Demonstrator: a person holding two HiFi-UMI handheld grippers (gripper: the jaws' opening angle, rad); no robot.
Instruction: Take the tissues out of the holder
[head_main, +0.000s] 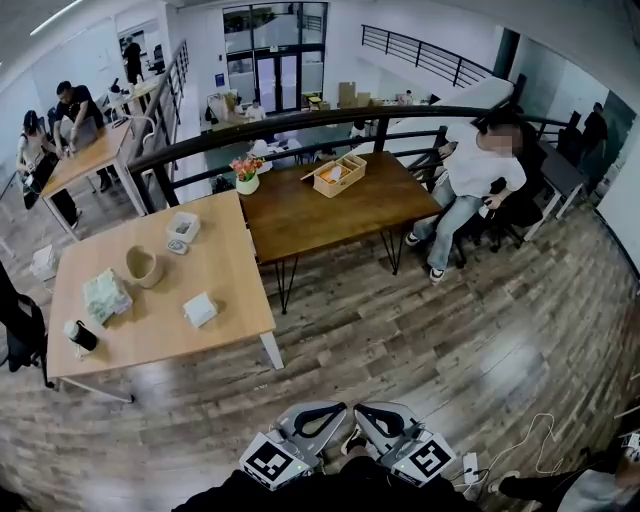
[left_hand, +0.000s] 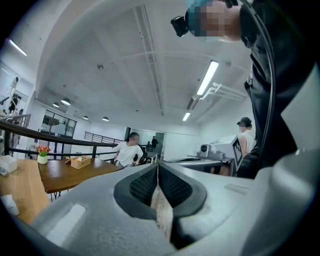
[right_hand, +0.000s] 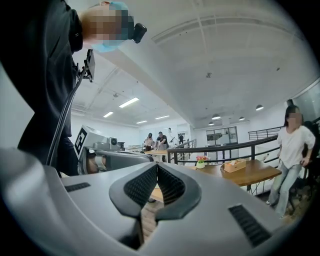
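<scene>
Grippers: the left gripper (head_main: 325, 415) and the right gripper (head_main: 378, 415) are both clenched with nothing between the jaws. They sit side by side at the bottom of the head view, well apart from every table.
Tissue holder: the tan holder (head_main: 143, 266) stands on the light table (head_main: 235, 300), towards its far-left part. It is too small here to make out any tissue in it.
Around the holder: a pale green pack (head_main: 105, 296) lies just beside it. A white square pad (head_main: 200, 309), a small white container (head_main: 183, 228) and a dark-topped cup (head_main: 80, 335) are spread further off.
Count, light table: five things.
Count, dark table (head_main: 300, 215): two things, a flower vase (head_main: 246, 176) and a wooden box (head_main: 339, 175).
Count, marker cubes: two, one per gripper.
Head view only: the tabletops from above, the holder and its neighbours.
Left gripper view only: jaw tips (left_hand: 158, 167) pressed together, ceiling lamps (left_hand: 207, 78), and the other gripper at right.
Right gripper view only: closed jaw tips (right_hand: 157, 167), and the vase and box seen from the side.
Beyond: a person in a white top (head_main: 478, 165) sits at the dark table's end.
</scene>
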